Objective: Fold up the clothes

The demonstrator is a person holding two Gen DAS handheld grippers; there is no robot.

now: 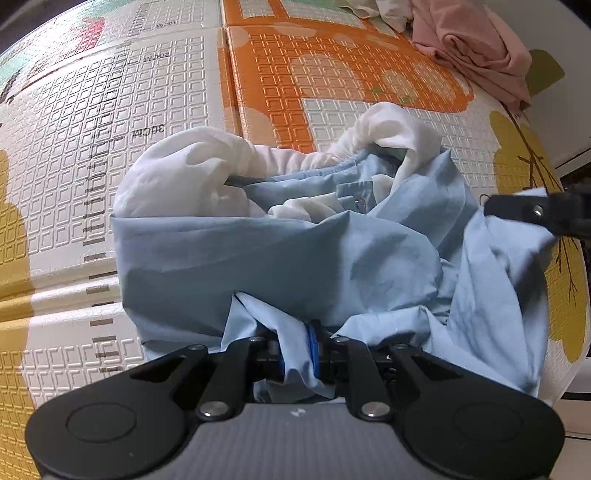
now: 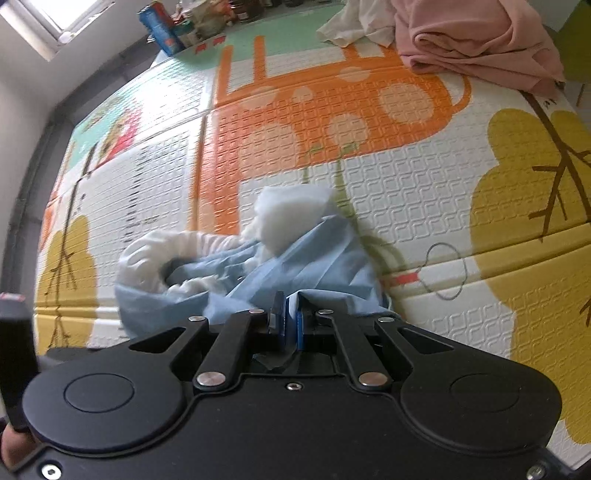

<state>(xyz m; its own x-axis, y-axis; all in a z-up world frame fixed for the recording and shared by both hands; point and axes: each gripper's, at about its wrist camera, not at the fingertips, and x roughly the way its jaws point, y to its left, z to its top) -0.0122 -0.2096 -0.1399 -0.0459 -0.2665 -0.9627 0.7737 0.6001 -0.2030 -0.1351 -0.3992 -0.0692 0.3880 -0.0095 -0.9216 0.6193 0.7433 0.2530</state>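
A light blue garment [image 1: 280, 254] with white sleeves lies crumpled on the patterned play mat [image 1: 147, 110]. My left gripper [image 1: 303, 350] is shut on a fold of its blue cloth at the near edge. In the left wrist view the right gripper [image 1: 532, 214] shows at the right, pinching the garment's other side. From the right wrist camera, my right gripper [image 2: 290, 325] is shut on the blue garment [image 2: 317, 266], whose white sleeve [image 2: 291, 210] sticks up beyond it.
A pink garment [image 1: 476, 48] and a white one [image 2: 351, 26] lie bunched at the mat's far right. Cans and packages [image 2: 162, 26] stand past the mat's far edge by a window. A hand [image 2: 14, 446] shows at the lower left of the right wrist view.
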